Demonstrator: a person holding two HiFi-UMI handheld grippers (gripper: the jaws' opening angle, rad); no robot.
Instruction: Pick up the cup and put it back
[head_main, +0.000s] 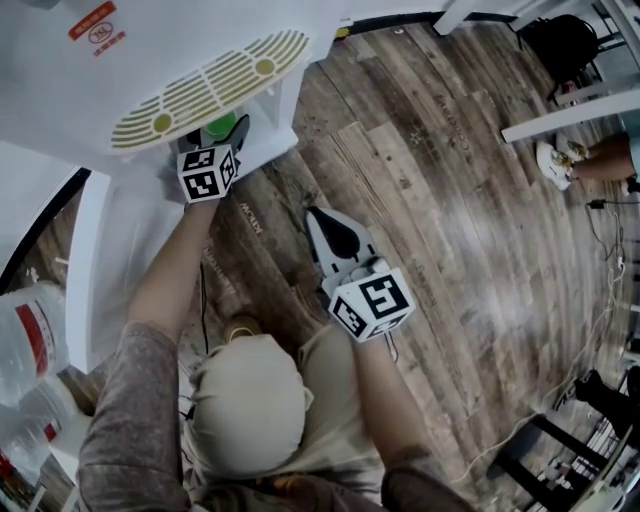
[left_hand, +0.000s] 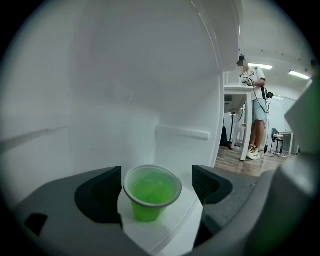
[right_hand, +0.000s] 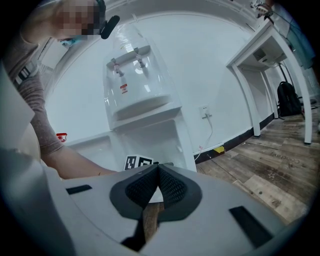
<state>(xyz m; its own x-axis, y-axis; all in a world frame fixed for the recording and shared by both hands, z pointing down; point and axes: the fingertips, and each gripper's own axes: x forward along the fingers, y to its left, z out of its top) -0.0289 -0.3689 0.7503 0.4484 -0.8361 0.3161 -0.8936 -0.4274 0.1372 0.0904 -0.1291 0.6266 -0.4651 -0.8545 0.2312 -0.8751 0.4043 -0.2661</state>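
Left gripper (head_main: 218, 132): fingers (left_hand: 102, 192) apart, seen close in the left gripper view, reaching into the white water dispenser (head_main: 200, 60) at the head view's upper left.

Cup (left_hand: 152, 192): green, translucent, upright on the dispenser's white ledge (left_hand: 170, 230), standing between the open fingers. The left pad sits just beside the rim and the right pad is plainly clear of it.

Right gripper (head_main: 318, 220): centre of the head view, held over the wooden floor (head_main: 450, 200), well apart from the cup. Its fingers (right_hand: 172, 187) are together with nothing between them.

Bystander (left_hand: 255, 110): upper right of the left gripper view, standing at a white table (left_hand: 237, 92).
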